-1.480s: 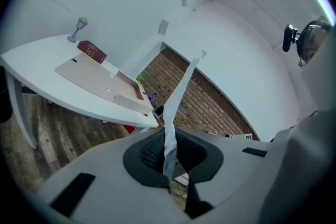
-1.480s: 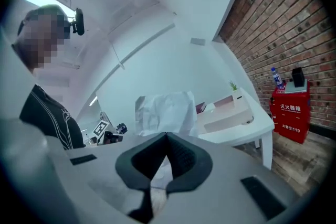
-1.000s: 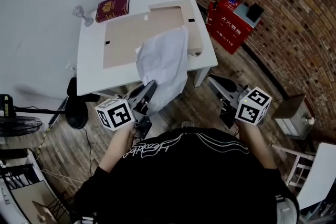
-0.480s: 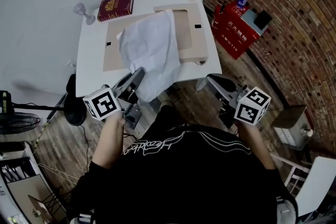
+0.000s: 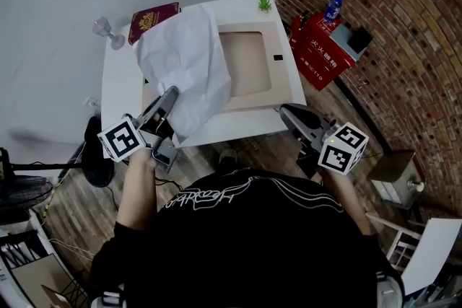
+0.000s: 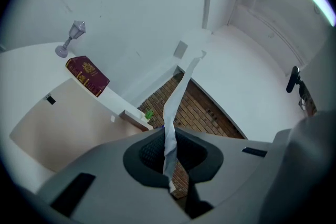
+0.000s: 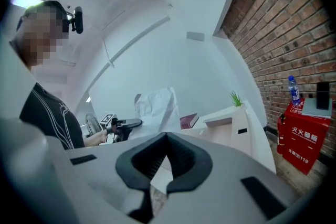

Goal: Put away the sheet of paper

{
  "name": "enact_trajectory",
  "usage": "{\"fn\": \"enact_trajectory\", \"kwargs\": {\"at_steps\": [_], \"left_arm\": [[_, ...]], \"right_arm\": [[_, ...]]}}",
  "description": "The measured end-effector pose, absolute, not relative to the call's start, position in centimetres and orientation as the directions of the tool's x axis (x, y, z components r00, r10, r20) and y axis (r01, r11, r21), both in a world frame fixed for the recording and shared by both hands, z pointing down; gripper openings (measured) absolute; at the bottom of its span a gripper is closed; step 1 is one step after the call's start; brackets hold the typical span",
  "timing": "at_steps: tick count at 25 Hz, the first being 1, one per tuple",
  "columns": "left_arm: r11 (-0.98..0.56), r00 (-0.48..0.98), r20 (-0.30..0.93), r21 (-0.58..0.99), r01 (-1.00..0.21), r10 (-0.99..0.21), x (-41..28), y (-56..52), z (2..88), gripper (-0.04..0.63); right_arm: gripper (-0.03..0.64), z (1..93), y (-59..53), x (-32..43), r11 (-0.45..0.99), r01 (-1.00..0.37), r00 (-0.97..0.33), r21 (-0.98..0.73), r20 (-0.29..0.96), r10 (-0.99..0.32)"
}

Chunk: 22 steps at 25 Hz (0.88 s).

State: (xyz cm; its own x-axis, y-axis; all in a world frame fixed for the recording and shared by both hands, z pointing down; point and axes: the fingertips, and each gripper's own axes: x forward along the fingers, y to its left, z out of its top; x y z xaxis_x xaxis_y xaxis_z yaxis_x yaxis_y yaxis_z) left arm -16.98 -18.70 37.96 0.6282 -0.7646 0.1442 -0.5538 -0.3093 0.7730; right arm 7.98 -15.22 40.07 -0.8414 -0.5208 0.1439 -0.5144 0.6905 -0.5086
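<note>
Left gripper (image 5: 167,99): grey moulded body with a marker cube. It is clenched on the lower edge of the sheet of paper (image 5: 184,58). In the left gripper view the sheet shows edge-on as a thin, crinkled strip pinched between the ribbed black pads.

Sheet of paper: white, thin, creased, roughly rectangular. It rises from the left gripper and spreads beyond it over the worktop (image 5: 119,79), hiding the left part of the mat (image 5: 249,63).

Right gripper (image 5: 289,114): same build, tips closed together on nothing. It is held well to the right of the left gripper, just short of the worktop's near edge.

Worktop: white, smooth, rectangular, ahead of both grippers.

Mat: beige, flat, matte, ahead of the right gripper.

Book (image 5: 153,14): dark red hardback with a gold emblem, just beyond the sheet's far edge.

Stemmed glass (image 5: 103,29): clear, left of the book.

Plant (image 5: 265,1): small, green, spiky, at the far right corner.

Box (image 5: 323,50): red, on the wooden floor beyond the right gripper, against the brick wall (image 5: 390,18).
</note>
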Motion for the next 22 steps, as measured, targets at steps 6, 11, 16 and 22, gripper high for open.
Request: {"fn": "enact_trajectory", "kwargs": {"at_steps": [6, 11, 16, 22], "left_arm": [[-0.289, 0.626, 0.132, 0.802, -0.523, -0.769, -20.7, -22.9, 38.8, 0.046], [-0.262, 0.641, 0.152, 0.824, -0.503, -0.753, -22.2, -25.4, 40.9, 0.046], [-0.196, 0.667, 0.196, 0.863, -0.465, -0.719, -22.7, -26.9, 44.7, 0.046], [-0.119, 0.695, 0.214, 0.910, -0.397, -0.687, -22.9, -28.2, 48.7, 0.047]], "right_arm": [[0.002, 39.5, -19.4, 5.2, 0.691, -0.527, -0.836, -0.495, 0.154, -0.527], [0.002, 40.0, -21.4, 3.0, 0.685, -0.532, -0.834, -0.497, 0.170, -0.524], [0.002, 40.3, -23.1, 1.9, 0.667, -0.554, -0.819, -0.498, 0.184, -0.544], [0.002, 42.7, -24.6, 1.2, 0.617, -0.579, -0.796, -0.533, 0.207, -0.568]]}}
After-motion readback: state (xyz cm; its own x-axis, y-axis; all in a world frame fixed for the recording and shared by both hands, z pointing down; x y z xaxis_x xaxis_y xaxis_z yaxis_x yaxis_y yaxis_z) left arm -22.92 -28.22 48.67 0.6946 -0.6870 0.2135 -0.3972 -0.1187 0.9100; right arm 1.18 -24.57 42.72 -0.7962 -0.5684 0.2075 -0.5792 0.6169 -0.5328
